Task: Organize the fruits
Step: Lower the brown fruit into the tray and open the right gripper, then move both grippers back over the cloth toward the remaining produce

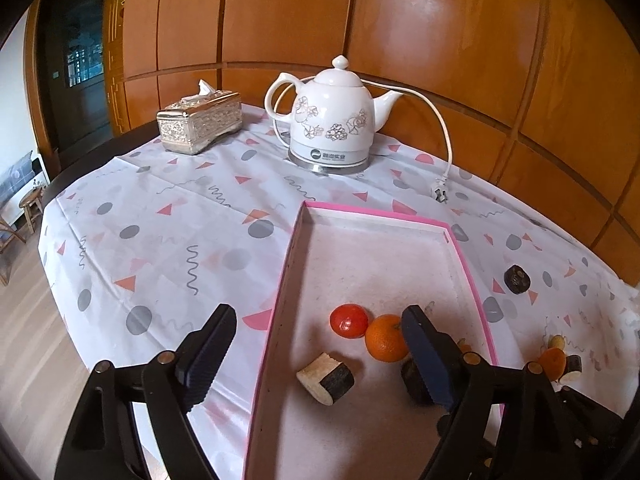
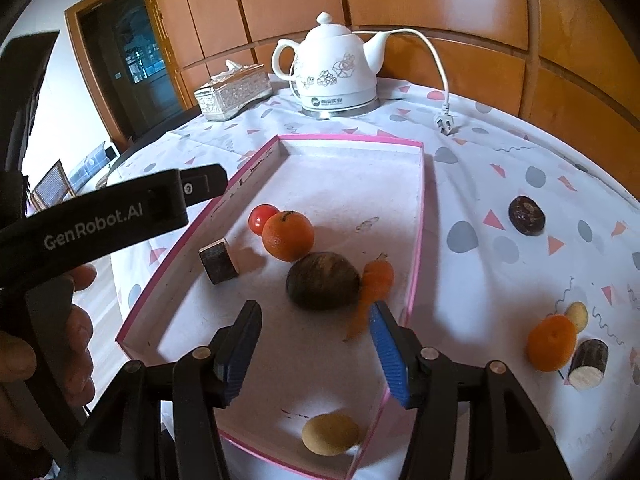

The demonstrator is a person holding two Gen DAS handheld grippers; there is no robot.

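Pink-rimmed tray [image 2: 416, 216] on the patterned tablecloth [image 1: 168, 200] holds a red tomato [image 2: 262, 218] touching an orange [image 2: 288, 235], a dark round fruit [image 2: 323, 286], a carrot [image 2: 376, 280] beside it, a cut cane piece [image 2: 218, 262] and a tan round fruit [image 2: 330, 434] at the near end.

Outside the tray, to its right: a dark round piece [image 2: 526, 210], a second orange [image 2: 551, 343], a small tan fruit [image 2: 577, 314] and another cane piece [image 2: 588, 364].

Left gripper [image 1: 316, 344]: jaws wide apart, nothing between the pads.

Right gripper [image 2: 314, 350]: jaws apart above the tray, nothing gripped.

White kettle [image 1: 330, 120] and tissue box [image 1: 200, 124] stand at the far edge.
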